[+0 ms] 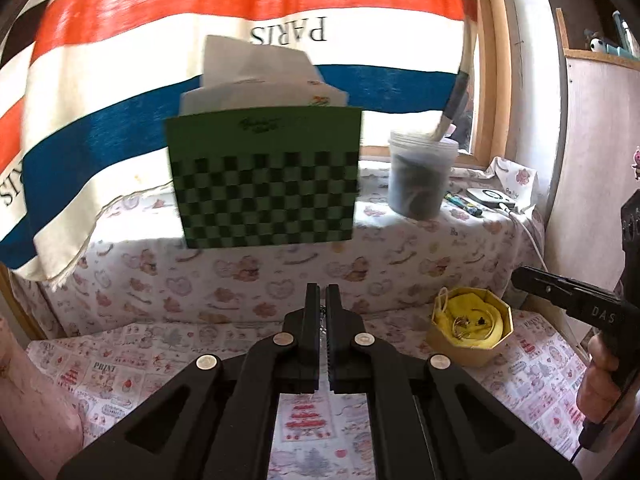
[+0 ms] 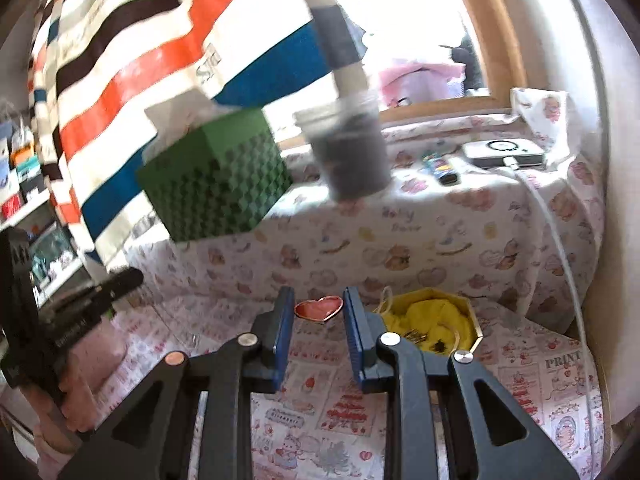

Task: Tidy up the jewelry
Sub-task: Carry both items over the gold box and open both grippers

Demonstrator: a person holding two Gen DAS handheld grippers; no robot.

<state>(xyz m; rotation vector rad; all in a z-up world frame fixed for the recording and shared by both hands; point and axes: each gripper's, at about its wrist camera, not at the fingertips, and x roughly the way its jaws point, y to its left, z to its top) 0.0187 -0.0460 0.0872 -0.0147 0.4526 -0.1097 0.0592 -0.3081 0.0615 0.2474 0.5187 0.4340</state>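
The left gripper (image 1: 322,292) has its jaws drawn nearly together, with only a thin slit between them; something fine and silvery, perhaps a chain, glints in that slit, though it is too small to name for sure. The right gripper (image 2: 318,300) stands with its jaws parted to a moderate gap, blue pads facing each other, nothing between them.

Just beyond the right gripper's tips, seen through the gap, lies a small red heart-shaped dish (image 2: 319,308) on the printed cloth (image 2: 320,400). Beside its right finger sits an octagonal box (image 2: 434,324) lined with yellow fabric, with small gold-coloured jewelry (image 2: 416,337) lying in it. In the left wrist view the same box (image 1: 470,330) is ahead and to the right of the left gripper, the jewelry pieces (image 1: 466,323) resting on the yellow lining — and the right gripper (image 1: 568,292) reaches in from the right edge, above and apart from the box.

Farther out, the cloth rises over a raised ledge (image 1: 280,272). On it stand a green checkered box (image 1: 266,178) with white papers sticking out of the top, a clear plastic cup (image 1: 422,178) with dark contents and a stick in it, and to the right a white device (image 1: 490,197) with a cable. Behind hangs a striped cloth (image 1: 120,80) in red, white and blue, printed PARIS, before a wood-framed window (image 1: 494,80).
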